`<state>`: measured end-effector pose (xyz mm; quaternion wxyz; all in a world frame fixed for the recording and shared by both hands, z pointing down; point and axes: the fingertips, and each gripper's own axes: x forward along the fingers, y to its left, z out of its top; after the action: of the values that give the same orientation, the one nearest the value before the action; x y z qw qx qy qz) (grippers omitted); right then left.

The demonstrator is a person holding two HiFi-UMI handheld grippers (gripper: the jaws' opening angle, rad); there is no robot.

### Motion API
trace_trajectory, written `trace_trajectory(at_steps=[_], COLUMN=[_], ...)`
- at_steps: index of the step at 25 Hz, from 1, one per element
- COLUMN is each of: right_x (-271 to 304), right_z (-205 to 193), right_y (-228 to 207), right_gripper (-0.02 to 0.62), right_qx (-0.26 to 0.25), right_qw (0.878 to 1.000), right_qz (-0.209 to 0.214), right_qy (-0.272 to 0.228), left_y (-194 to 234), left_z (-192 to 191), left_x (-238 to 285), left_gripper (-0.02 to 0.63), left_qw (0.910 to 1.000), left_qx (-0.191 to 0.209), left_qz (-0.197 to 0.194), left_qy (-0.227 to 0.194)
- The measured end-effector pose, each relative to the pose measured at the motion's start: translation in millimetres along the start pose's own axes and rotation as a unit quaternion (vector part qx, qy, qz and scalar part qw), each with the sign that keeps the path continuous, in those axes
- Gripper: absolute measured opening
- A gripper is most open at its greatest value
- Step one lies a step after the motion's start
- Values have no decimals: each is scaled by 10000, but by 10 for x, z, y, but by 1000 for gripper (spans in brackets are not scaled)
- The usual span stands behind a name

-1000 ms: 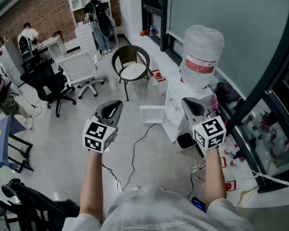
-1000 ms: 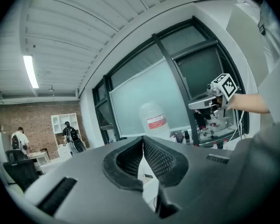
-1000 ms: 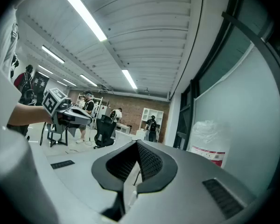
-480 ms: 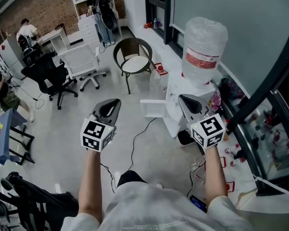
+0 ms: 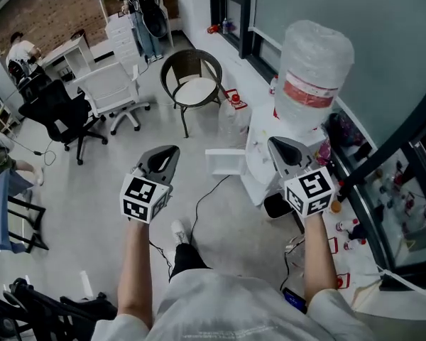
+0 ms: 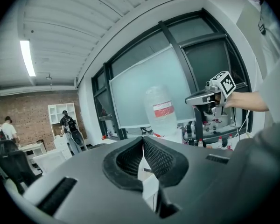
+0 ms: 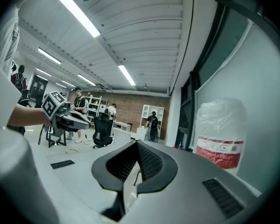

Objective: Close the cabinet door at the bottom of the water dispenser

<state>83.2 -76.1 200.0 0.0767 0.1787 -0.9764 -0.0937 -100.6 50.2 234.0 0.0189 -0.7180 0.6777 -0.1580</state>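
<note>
In the head view the white water dispenser stands by the window with a large clear bottle on top. Its white bottom cabinet door hangs open, swung out to the left. My left gripper is shut and empty, held over the floor left of the door. My right gripper is shut too, in front of the dispenser's body and right of the door. The left gripper view shows the shut jaws, the bottle ahead and the right gripper beside it. In the right gripper view, the bottle rises right of the shut jaws.
A round wicker chair, a white office chair and a black one stand beyond. An empty water jug sits next to the dispenser. A black cable runs across the floor, and small bottles lie at the right.
The view has closed in on the dispenser, with both grippers carried forward and lower. A leg and shoe have stepped into view below. Both jaws stay shut.
</note>
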Motion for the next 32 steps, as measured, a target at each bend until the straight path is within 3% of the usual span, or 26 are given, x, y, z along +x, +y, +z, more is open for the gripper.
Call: trace_trajectory(at_steps=[9, 17, 26, 32], right_x=[1403, 2483, 3436, 3574], right_z=[-58, -386, -1241, -2039], right_y=[-214, -452, -746, -930], right_gripper=[23, 23, 23, 23], right_qx=[330, 802, 1211, 1657], right_qw=[9977, 9910, 9777, 9622], right_qz=[-470, -735, -1010, -1350], right_qy=[357, 780, 1387, 1687], left_y=[1367, 2071, 2312, 2206], left_z=[-521, -835, -1493, -2085], left_x=[1030, 2085, 3270, 3768], left_gripper=[23, 23, 23, 25], left_qw=[9979, 9897, 9750, 9691], left_qx=[-209, -30, -195, -579], left_qz=[-558, -1402, -2169, -2295], left_qy=[262, 286, 447, 701])
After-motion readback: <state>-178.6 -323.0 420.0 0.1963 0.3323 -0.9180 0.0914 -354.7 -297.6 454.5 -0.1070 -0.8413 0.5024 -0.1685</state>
